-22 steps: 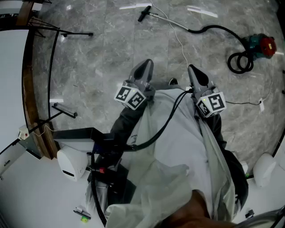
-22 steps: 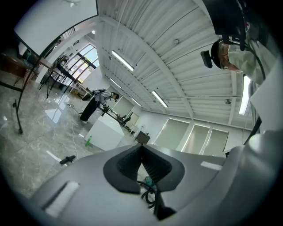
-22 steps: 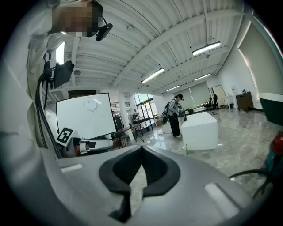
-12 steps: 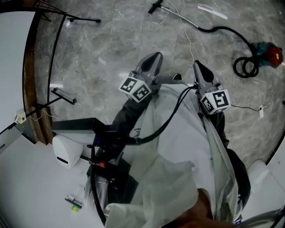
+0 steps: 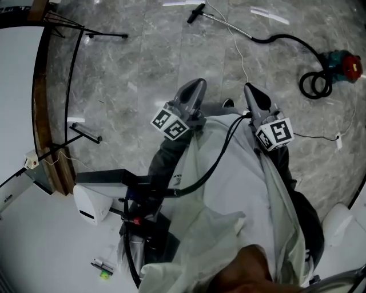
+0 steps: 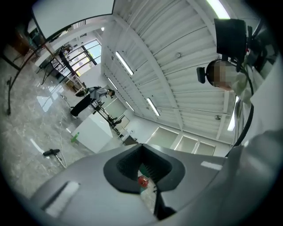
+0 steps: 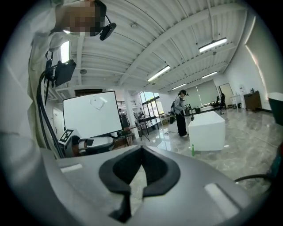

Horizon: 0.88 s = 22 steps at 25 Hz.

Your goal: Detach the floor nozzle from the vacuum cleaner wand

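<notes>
Both claws are pinched together on nothing, left gripper (image 5: 191, 94) and right gripper (image 5: 255, 98) held close to the body, likely because the nozzle (image 5: 196, 12) and wand (image 5: 226, 24) lie on the floor (image 5: 143, 68) well ahead, out of reach.

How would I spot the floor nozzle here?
Start at the red and teal vacuum cleaner on the floor. Follow its black hose leftward to the thin silvery wand. The floor nozzle is the short black crossbar capping that wand, unlike the bare stand legs further left.

A black cable (image 5: 213, 162) crosses the pale jacket (image 5: 243, 189); left tool (image 5: 195, 86) and right tool (image 5: 251, 90) are grey.
</notes>
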{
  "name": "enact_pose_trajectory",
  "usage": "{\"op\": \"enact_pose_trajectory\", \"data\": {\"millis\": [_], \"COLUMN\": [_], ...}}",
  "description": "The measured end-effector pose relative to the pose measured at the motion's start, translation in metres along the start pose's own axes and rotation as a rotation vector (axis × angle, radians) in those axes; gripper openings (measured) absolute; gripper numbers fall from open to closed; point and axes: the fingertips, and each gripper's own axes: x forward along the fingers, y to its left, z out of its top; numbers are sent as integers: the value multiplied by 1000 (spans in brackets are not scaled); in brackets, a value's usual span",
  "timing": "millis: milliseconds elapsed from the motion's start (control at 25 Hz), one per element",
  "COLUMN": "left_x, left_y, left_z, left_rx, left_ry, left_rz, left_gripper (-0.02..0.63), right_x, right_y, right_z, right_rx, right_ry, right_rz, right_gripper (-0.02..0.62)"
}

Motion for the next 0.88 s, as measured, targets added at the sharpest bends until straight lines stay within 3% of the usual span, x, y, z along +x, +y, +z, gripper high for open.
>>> {"op": "enact_pose_trajectory", "data": {"millis": [240,360,560,760,880], "left_x": [-7,-5,-2,9,29], "left_y": [-5,-11,-30,-22,-3], "left_z": [-1,-8,-14,-8,-3], "left_rx": [-76,-58,8,-16,-46], "left_ry": [-63,-63,-44,-56,-49], "left_rz": [0,19,-5,-29,-43], "left_gripper": [5,5,3,5,5], "right_x": [-7,-10,-8,3,17], "right_y": [4,-7,-12,-29,-39], "right_z": [-1,-7,-19,-22,-26], "right_rx": [-46,-71,-203,-179,-233], "right_ry": [17,35,111,125,168], "right_rz": [45,51,67,53,44], "right_gripper": [-2,-2,-2,-2,-2]}}
